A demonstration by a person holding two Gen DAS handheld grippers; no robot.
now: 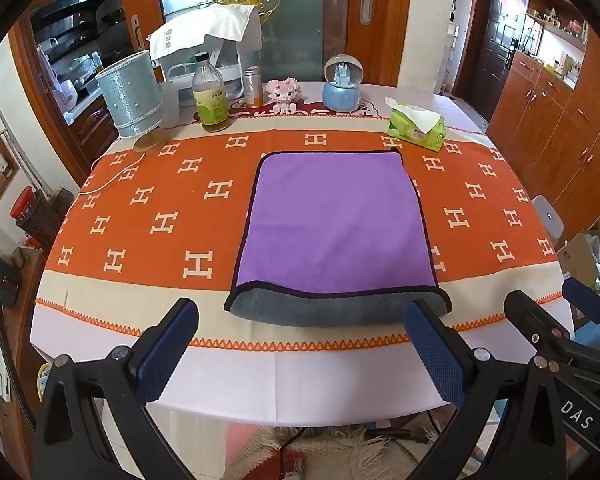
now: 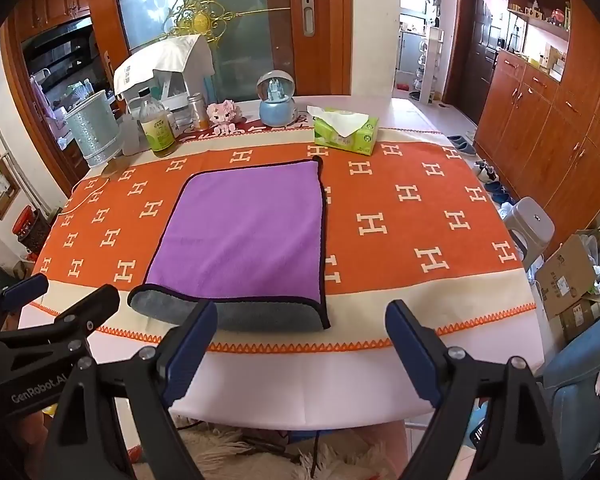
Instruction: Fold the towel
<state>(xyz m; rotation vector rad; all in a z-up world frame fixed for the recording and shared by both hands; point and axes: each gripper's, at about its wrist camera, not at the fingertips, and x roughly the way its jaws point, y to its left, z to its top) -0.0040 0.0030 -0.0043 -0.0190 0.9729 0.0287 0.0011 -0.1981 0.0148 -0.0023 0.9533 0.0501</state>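
Observation:
A purple towel (image 1: 334, 220) with a dark hem lies folded on the orange patterned tablecloth (image 1: 152, 216); its grey underside shows along the near edge. It also shows in the right wrist view (image 2: 244, 228). My left gripper (image 1: 300, 324) is open and empty, held over the table's near edge in front of the towel. My right gripper (image 2: 302, 324) is open and empty, just right of the towel's near right corner. The right gripper shows at the right edge of the left wrist view (image 1: 560, 312); the left gripper shows at the left of the right wrist view (image 2: 64, 296).
At the table's far side stand a silver-blue bin (image 1: 130, 94), a bottle (image 1: 210, 94), a small can (image 1: 254, 86), a pink toy (image 1: 284, 92), a snow globe (image 1: 342, 86) and a green tissue pack (image 1: 416, 126). A grey stool (image 2: 532, 228) and cardboard boxes (image 2: 568, 276) stand to the right.

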